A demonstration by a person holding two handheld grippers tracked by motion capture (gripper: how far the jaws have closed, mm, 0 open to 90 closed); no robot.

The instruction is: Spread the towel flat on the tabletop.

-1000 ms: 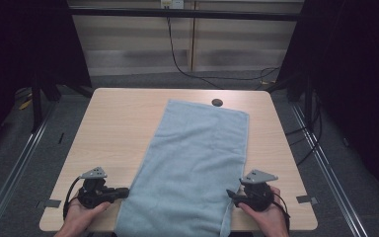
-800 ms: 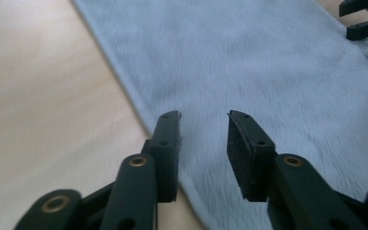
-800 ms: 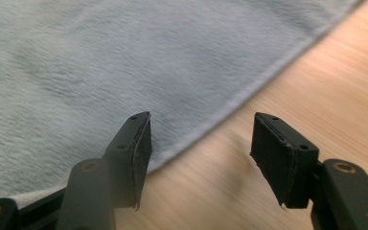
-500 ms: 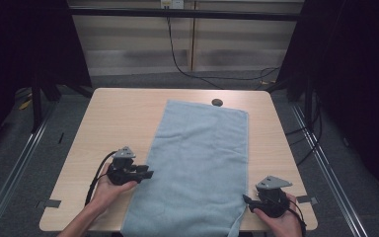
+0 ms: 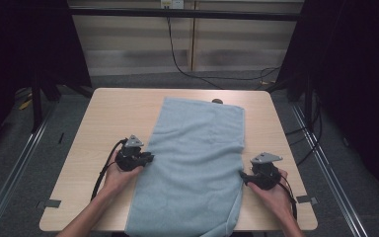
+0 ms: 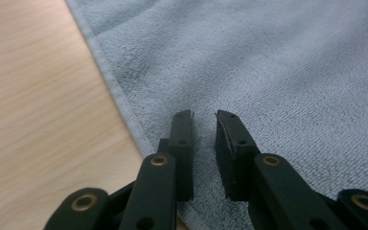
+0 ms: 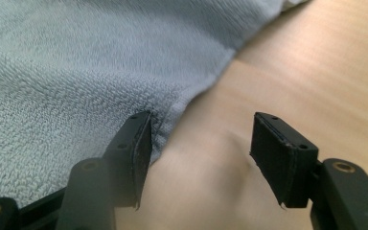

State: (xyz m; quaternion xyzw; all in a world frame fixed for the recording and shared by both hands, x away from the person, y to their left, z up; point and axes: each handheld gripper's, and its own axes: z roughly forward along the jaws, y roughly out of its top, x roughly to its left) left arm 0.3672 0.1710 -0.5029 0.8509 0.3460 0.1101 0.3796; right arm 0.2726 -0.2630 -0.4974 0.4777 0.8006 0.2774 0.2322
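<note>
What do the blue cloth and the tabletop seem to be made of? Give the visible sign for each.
Blue cloth: looks like cotton terry, matte; looped nubby pile and a stitched hem show in the left gripper view.
Tabletop: looks like pale wood or wood-look laminate, smooth with a low sheen; fine straight grain lines. Which one cannot be told.

One light blue towel (image 5: 193, 163), one wooden table (image 5: 113, 113), two handheld grippers, left gripper (image 5: 147, 159), right gripper (image 5: 245, 177), one small dark round object (image 5: 217, 101).

A towel (image 5: 197, 163) is lying lengthwise down the middle of the table (image 5: 108, 113), its near end hanging over the near edge; the left tongs (image 5: 147, 158) are sitting at its left edge, the right tongs (image 5: 243, 175) at its right edge; a small round thing (image 5: 217, 101) is lying just behind its far end.
</note>
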